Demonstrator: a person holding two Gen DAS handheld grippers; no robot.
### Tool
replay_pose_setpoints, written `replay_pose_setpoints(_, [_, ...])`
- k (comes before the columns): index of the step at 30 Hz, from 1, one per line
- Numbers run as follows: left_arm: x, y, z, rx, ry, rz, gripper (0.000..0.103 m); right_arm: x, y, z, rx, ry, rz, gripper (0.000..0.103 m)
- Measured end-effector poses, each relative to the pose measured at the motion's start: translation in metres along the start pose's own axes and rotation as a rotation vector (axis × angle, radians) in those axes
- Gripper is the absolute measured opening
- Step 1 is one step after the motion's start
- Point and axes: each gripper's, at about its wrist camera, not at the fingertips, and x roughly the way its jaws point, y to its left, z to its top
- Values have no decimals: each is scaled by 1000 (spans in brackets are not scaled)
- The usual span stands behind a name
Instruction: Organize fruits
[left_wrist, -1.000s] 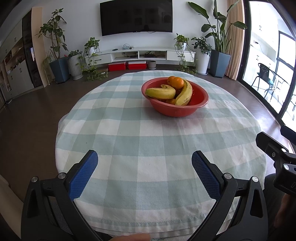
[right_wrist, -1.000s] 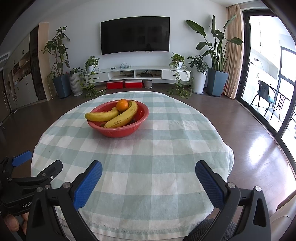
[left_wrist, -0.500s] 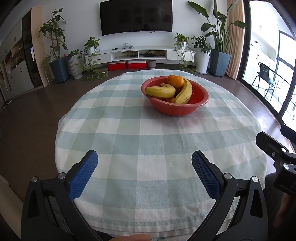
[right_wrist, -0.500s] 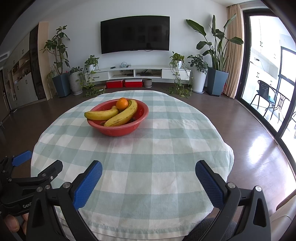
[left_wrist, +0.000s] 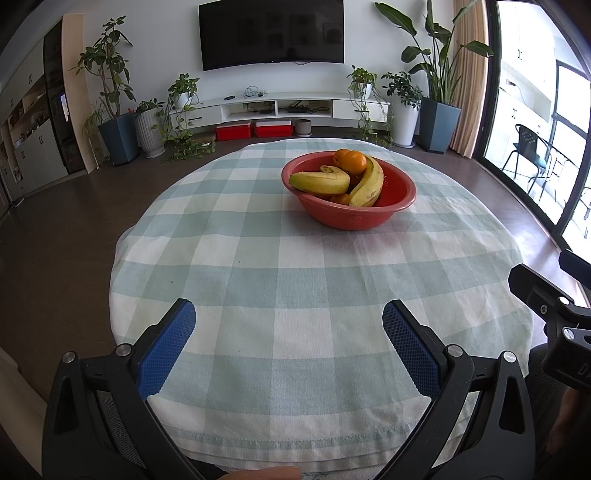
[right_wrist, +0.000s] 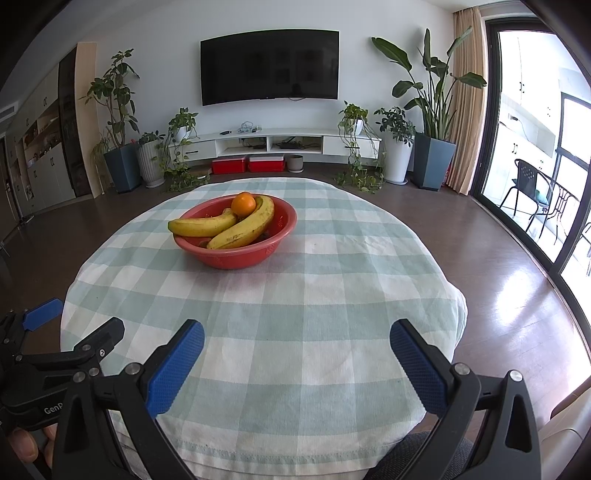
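Bowl (right_wrist: 236, 254) on table (right_wrist: 295, 317), far side – bananas (right_wrist: 229, 229), oranges (left_wrist: 351, 161) in bowl – TV (right_wrist: 269, 66) behind

A: What carries the things?
B: A round desk (left_wrist: 207, 236), wholly draped in a pale green and white checked cloth (left_wrist: 303, 295); the cloth's stitched hem hangs over the near edge, and dark wooden floor (right_wrist: 480, 236) surrounds it.

A: What lies directly on the cloth?
B: One red bowl (left_wrist: 351, 218), resting towards the far side, right of centre in the left wrist view and left of centre in the right wrist view (right_wrist: 236, 254). It holds bananas and oranges. The remaining cloth shows faint creases near the bowl.
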Motion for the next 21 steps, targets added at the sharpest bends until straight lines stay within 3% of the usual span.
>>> replay_pose_setpoints(21, [-2,-1,-7,2,-24,6,103,-4,0,-8,-1,16,1,103])
